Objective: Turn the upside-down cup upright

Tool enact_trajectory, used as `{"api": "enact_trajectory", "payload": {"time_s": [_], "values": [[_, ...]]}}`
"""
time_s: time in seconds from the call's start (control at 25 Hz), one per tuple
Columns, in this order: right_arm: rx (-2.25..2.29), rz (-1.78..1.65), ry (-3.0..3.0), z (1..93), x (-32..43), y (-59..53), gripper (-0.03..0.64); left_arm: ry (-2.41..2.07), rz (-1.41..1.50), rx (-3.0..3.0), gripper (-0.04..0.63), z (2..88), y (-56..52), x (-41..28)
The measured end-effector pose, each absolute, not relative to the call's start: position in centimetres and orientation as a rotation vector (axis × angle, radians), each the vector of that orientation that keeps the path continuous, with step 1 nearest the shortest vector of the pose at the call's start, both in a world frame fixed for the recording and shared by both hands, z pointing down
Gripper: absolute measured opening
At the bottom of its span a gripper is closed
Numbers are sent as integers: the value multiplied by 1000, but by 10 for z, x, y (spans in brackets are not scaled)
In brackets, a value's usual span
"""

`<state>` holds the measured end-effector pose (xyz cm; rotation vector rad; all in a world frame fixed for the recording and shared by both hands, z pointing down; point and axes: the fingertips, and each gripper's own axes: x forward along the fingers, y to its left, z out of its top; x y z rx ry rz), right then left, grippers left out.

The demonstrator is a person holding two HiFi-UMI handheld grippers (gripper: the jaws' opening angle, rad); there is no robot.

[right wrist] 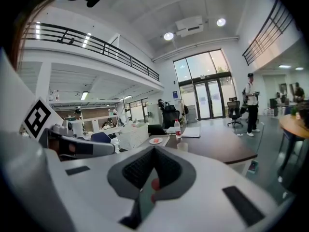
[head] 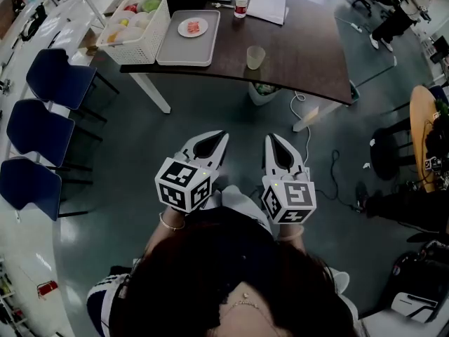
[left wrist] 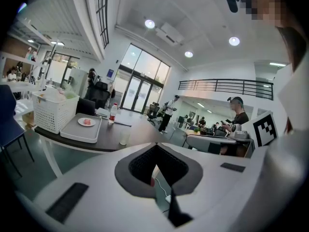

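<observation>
A translucent cup (head: 256, 57) stands on the dark table (head: 309, 55) near its front edge; whether it is upside-down I cannot tell from here. It also shows small in the left gripper view as the cup (left wrist: 124, 138) and in the right gripper view as the cup (right wrist: 182, 146). My left gripper (head: 223, 137) and right gripper (head: 270, 139) are held side by side over the floor, well short of the table. Both point toward it, jaws together and nothing between them. The shut left gripper (left wrist: 155, 148) and right gripper (right wrist: 154, 149) fill the lower part of their own views.
On the table stand a white basket (head: 137, 21), a grey tray (head: 184, 51) with a small plate (head: 193, 27), a bottle (head: 240, 1) and papers (head: 266, 5). Blue chairs (head: 59, 79) line the left. A bin (head: 265, 92) and cables (head: 305, 118) lie under the table.
</observation>
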<state>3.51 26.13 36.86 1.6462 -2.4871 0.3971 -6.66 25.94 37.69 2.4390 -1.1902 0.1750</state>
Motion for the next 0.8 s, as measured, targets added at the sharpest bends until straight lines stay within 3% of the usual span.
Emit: {"api": "enact_trajectory", "payload": {"time_s": [0.8], "values": [[1570,306,-2594,362,60,223,15,-1269,180,2410,2,380,225,-37]]}}
